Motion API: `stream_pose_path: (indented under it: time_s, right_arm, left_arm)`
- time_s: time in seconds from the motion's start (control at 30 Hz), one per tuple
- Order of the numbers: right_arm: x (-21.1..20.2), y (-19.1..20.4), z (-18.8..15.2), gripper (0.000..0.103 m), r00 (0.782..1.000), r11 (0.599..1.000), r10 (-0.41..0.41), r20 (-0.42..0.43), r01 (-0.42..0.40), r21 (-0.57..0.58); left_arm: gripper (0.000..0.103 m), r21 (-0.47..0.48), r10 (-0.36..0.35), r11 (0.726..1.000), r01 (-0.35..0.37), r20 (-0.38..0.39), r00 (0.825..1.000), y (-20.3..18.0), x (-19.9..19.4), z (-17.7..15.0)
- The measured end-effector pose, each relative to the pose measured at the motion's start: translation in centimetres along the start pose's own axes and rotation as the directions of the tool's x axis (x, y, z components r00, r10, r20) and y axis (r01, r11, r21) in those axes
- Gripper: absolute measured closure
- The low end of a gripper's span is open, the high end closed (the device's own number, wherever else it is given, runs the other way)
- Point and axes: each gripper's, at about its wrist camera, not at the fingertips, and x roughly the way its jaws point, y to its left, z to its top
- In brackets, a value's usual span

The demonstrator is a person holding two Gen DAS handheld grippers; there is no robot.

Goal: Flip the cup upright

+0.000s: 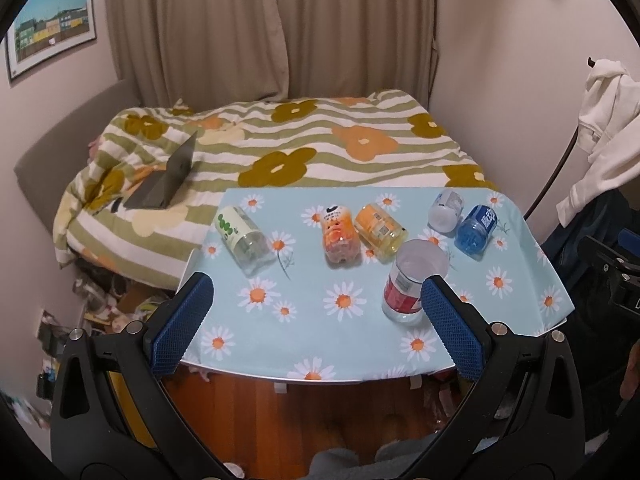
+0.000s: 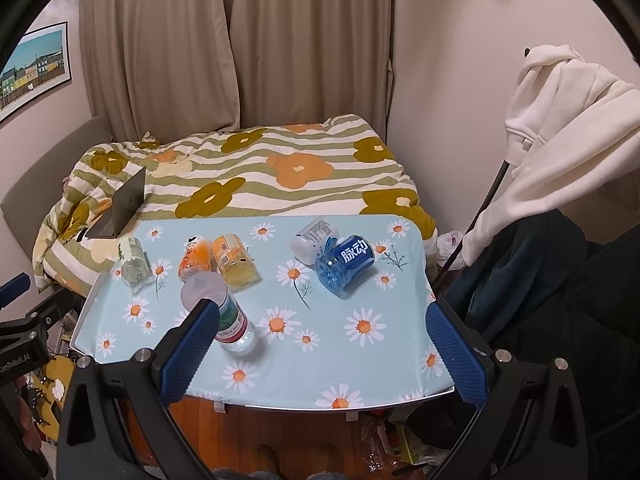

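On the bench (image 1: 400,364), under its daisy-print cloth, the cups are cut-off plastic bottles, five of them lying on their sides and one standing. From the left: a green-labelled cup (image 1: 242,238) near the left edge, a peach-orange one (image 1: 339,236) touching a yellow-orange one (image 1: 380,232), then further right a white cup (image 1: 445,212) just beside a blue cup (image 1: 478,230). In front of the orange pair a red-labelled cup (image 1: 412,286) stands with its open mouth up.

These look very light, thin-walled and see-through, so I'd judge they dent under a hard squeeze and roll or skid on the smooth cloth at a nudge. The labelled middle of the body seems the best place to take hold, across the round sides, with gentle pressure; the ribbed bottom end is stiffer, the cut rim the floppiest part.

The left gripper (image 1: 318,312) hangs over the near edge of the bench, jaws spread wide, holding nothing; its right finger sits in front of the red-labelled cup, though I can't tell whether it touches. The right gripper (image 2: 326,340) is likewise spread wide and empty, with the blue cup (image 2: 344,266) lying ahead between its fingers, well apart from them.
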Motion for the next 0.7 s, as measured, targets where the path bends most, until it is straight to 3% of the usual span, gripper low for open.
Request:
stream_pose_path:
  time_s: [0.7]
  right_arm:
    - [0.0, 0.0, 0.8, 0.0, 1.0, 1.0, 0.014, 0.007, -0.014, -0.006]
  left_arm:
    - [0.0, -0.003, 0.01, 1.0, -0.01, 0.016, 1.0, -0.4, -0.4, 1.1]
